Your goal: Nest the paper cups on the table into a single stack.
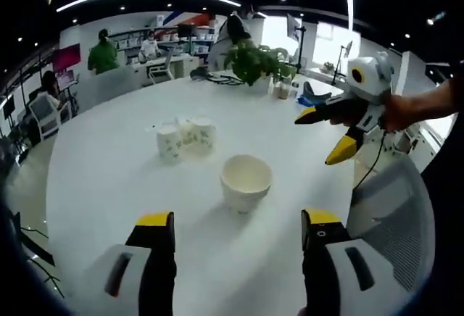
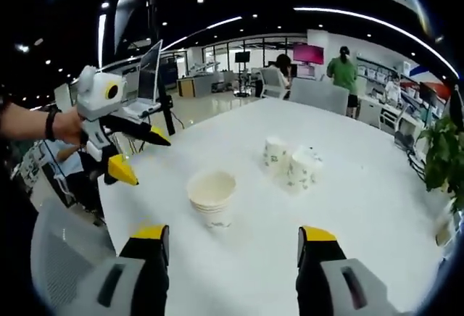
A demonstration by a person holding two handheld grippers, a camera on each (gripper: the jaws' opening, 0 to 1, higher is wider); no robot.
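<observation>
We are holding both the left gripper (image 1: 238,230) and right gripper (image 2: 232,245) spread wide, gripping nothing. Just ahead, the nested cup stack (image 1: 246,182) is sitting upright, its top cup looking empty. Beyond the stack, three patterned cups (image 1: 185,137) are clustering together.

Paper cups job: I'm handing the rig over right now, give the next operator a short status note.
Left tongs: open, empty, held above the table, facing the nested stack.
Right tongs: open, empty, also aimed at the stack from the other side.
Nested stack: several cups already nested, upright, mouth up, near the middle of the table.
Loose cups: a small cluster past the stack; at least two upright cups, a third looks tilted or partly hidden. Exact count unclear.
Done: part of the nesting.
Left: pick each loose cup and drop it into the stack.
</observation>
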